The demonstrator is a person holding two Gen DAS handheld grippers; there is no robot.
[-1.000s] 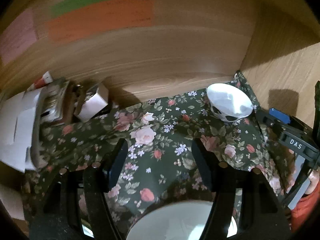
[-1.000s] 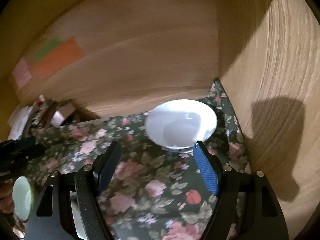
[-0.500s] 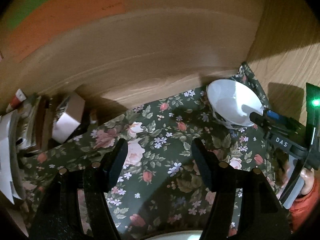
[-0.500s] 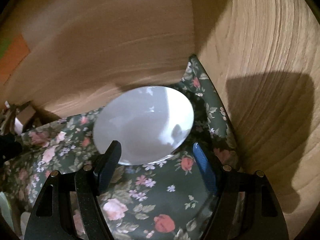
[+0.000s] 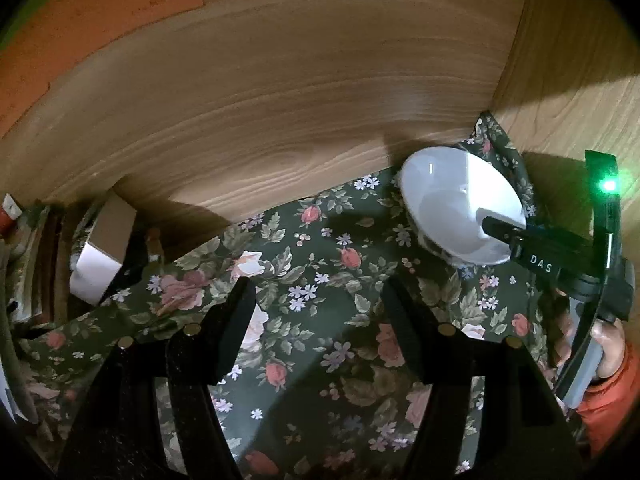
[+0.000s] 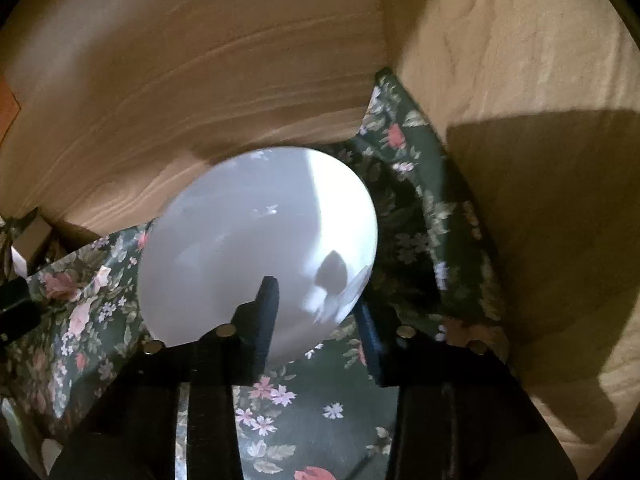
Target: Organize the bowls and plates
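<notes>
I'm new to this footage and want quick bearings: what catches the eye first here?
The white bowl stands out, sitting on the dark floral cloth in the far right corner of a wooden cabinet. The right claw has just been closing on the bowl's near rim, one finger inside and one outside. The left claw hangs open over bare cloth.

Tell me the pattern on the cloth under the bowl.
Dark green cloth with pink roses and small white flowers; clearest in the left wrist view.

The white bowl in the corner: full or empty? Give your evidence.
Empty. The white bowl's smooth inside shows only reflections and the right gripper's finger over its rim.
</notes>
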